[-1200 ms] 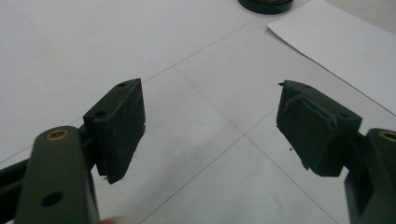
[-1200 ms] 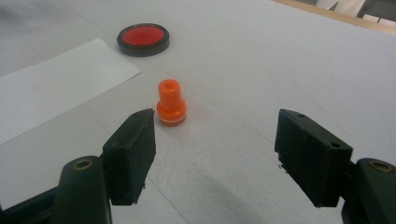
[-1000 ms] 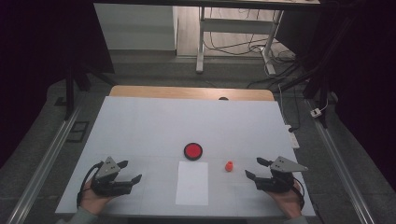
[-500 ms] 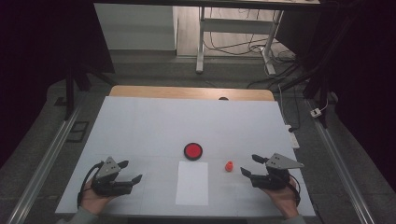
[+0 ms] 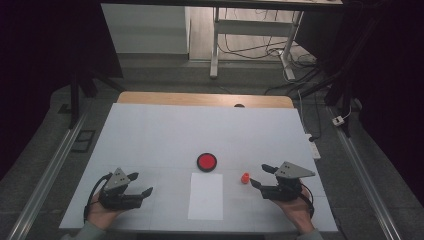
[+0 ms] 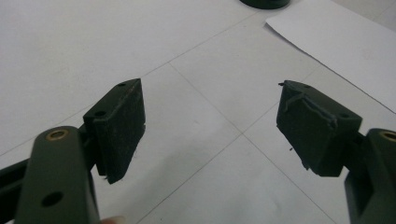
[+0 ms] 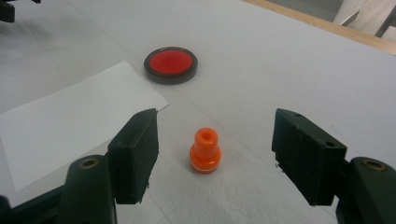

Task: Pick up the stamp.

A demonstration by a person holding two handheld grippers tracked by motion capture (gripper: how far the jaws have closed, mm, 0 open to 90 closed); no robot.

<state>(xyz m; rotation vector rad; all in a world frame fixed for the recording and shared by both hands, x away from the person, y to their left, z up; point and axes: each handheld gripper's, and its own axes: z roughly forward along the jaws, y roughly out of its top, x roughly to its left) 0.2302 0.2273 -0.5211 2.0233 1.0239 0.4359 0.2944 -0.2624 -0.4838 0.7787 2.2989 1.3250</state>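
While the left gripper (image 5: 142, 183) is idling wide near-left, the right gripper (image 7: 215, 154) is sitting wide around the ungrasped orange stamp (image 7: 205, 150), nothing done, red pad (image 7: 170, 64) and paper (image 7: 60, 121) untouched.

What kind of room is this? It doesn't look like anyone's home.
Probably a lab or workshop set up for recording: a plain white table on a grey floor with metal rails, loose cables behind, and a person holding a gripper in each hand.

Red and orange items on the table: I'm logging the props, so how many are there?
2: a red disc in a dark rim beyond the white paper sheet, and a small orange stamp-like piece standing between the open right gripper jaws.
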